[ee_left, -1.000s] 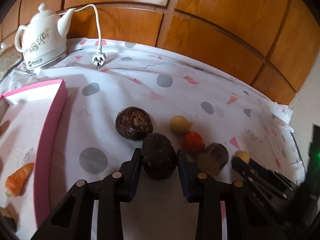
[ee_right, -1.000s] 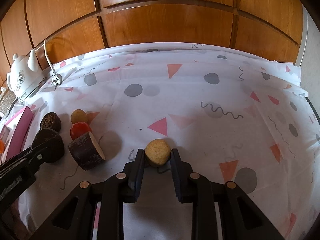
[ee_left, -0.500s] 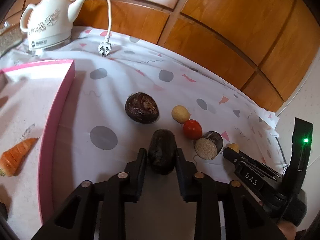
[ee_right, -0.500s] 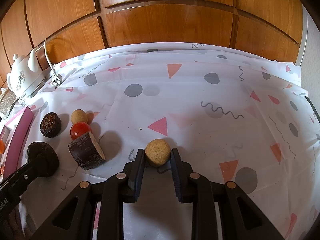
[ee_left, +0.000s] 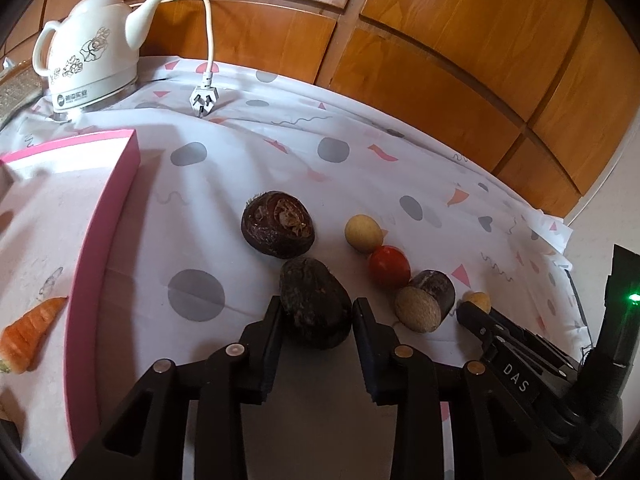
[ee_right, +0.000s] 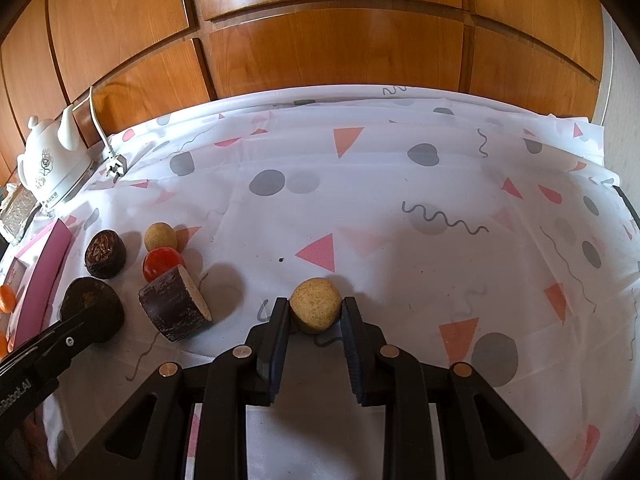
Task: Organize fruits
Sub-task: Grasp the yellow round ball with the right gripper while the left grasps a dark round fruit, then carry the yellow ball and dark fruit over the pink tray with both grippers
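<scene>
1. Left tongs are clamped on a dark brown lumpy fruit, both fingers pressed against its sides. Can't tell if it's touching the tabletop or just off it.
2. Right tongs are closed snug around a small tan round fruit, one pad on each side.
3. Taking the red tomato as the landmark: a second tan ball sits touching it on the far side, and a cut dark cylinder with a pale face lies just on its near side.
4. Another dark round fruit sits left of the tomato, just beyond the one the left tongs hold.
5. Further left of the tomato is the pink tray with a carrot in it.
6. Well beyond the tomato, by the wood wall: a white kettle and its loose plug.
</scene>
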The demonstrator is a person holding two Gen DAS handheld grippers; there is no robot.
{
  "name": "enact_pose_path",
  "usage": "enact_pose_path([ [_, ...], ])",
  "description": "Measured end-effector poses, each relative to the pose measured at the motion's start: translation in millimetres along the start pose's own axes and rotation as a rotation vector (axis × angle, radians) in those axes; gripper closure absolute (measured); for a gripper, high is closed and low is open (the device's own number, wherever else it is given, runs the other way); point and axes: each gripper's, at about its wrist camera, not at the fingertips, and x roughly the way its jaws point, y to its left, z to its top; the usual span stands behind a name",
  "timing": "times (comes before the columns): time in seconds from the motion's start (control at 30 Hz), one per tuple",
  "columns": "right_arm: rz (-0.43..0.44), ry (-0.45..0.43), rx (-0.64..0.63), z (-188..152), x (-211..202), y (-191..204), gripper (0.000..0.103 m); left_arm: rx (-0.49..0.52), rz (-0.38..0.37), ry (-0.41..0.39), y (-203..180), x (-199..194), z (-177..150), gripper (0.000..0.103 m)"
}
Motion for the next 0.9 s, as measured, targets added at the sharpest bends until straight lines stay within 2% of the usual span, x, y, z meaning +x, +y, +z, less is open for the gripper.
enact_pose_path([
  [0.47, -0.011, -0.002, -0.014, -0.7, -0.6, 0.8, 0.077, 0.089, 0.049, -0.009, -4.3, -20.2, -13.8, 0.072],
  [0.9, 0.001, 0.035, -0.053, -6.8, -15.1, 4.9, 0.078, 0.119, 0.03, -0.06, -2.5, -70.7, -24.4, 0.072],
])
